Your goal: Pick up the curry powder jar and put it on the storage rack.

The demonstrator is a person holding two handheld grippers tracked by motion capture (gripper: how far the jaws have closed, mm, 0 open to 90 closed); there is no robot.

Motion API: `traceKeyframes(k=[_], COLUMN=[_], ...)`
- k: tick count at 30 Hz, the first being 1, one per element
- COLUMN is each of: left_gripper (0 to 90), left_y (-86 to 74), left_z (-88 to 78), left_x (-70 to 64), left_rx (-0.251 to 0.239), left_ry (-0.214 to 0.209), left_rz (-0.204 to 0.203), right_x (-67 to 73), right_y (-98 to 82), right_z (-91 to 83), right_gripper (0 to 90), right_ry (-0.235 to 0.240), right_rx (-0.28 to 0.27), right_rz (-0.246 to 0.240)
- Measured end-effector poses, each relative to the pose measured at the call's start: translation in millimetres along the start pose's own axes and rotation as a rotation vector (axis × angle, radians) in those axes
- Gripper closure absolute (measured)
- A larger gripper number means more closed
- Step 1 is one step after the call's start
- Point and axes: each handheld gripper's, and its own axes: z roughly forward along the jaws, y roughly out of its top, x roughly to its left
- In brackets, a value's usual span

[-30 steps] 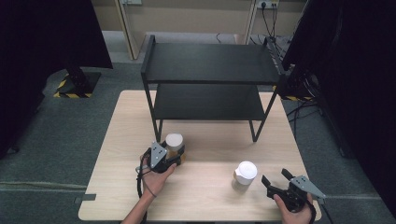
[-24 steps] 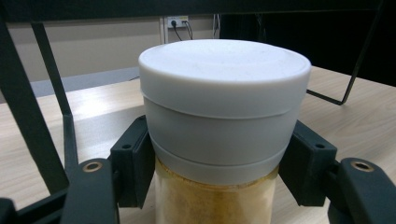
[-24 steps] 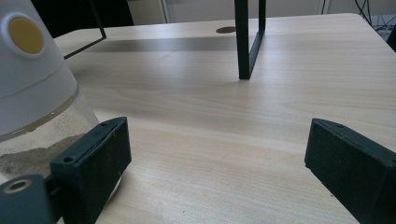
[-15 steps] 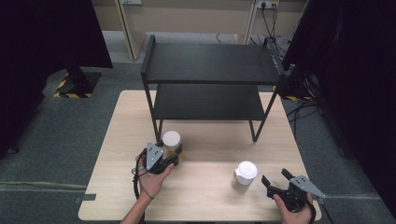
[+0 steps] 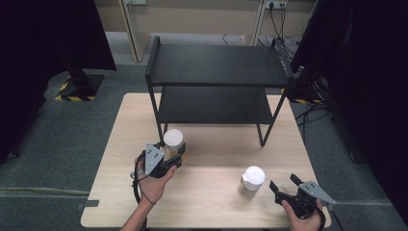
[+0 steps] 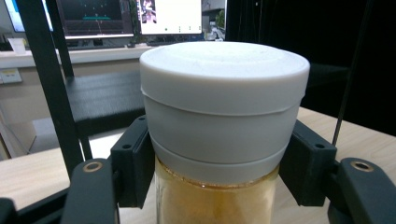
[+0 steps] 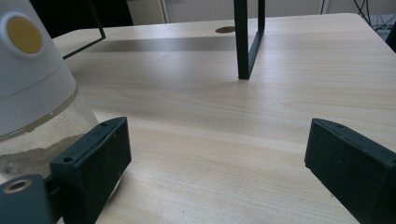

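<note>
Left half of the high view: the left claw (image 5: 174, 155) is pinching a jar with a white lid (image 5: 173, 138), down in the lower-left part of the wooden tabletop (image 5: 216, 144), just in front of the left leg of the black two-tier shelf (image 5: 216, 67). In the left gripper view both black pads (image 6: 133, 165) press on the jar (image 6: 224, 121) right under its lid, amber-ish stuff inside. Whether the jar's bottom is touching the tabletop, I honestly can't tell from these angles.

Moving right, a second white-lidded jar (image 5: 252, 179) stands on the tabletop lower right of centre. Just right of that, near the bottom-right corner, the right claw (image 5: 285, 184) is spread wide with nothing between its jaws. In the right gripper view that jar (image 7: 32, 93) sits at the left edge, beside the left pad (image 7: 95, 163).
</note>
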Motion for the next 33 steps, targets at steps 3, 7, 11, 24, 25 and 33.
traceKeyframes(k=[3,7,11,24,25,33], left_gripper=[35.0,35.1,35.1,35.1,35.1,35.1], left_y=[4.3,10.3,17.4,36.7,38.4,53.7], left_z=[-1.5,-3.3,-4.4,-4.8,-4.9,-4.9], left_x=[0.1,-1.4,-0.4,-0.5,-0.3,0.4], left_rx=[-0.017,-0.035,-0.046,-0.077,-0.079,-0.108], left_ry=[-0.001,0.003,0.0,0.021,0.022,0.036], left_rz=[-0.005,0.002,-0.003,0.016,0.019,0.03], right_x=[0.1,0.1,0.2,-0.3,-0.4,-0.5], right_y=[0.0,0.0,-0.3,-0.8,-0.8,-0.7], right_z=[0.0,0.0,-0.1,-0.4,-0.4,-0.6], right_gripper=[7.2,7.2,7.2,7.2,7.2,7.2], right_ry=[0.0,-0.001,-0.001,-0.001,0.0,-0.002], right_rx=[0.0,0.0,-0.001,-0.005,-0.005,-0.004], right_rz=[0.0,0.001,0.0,0.004,0.004,0.005])
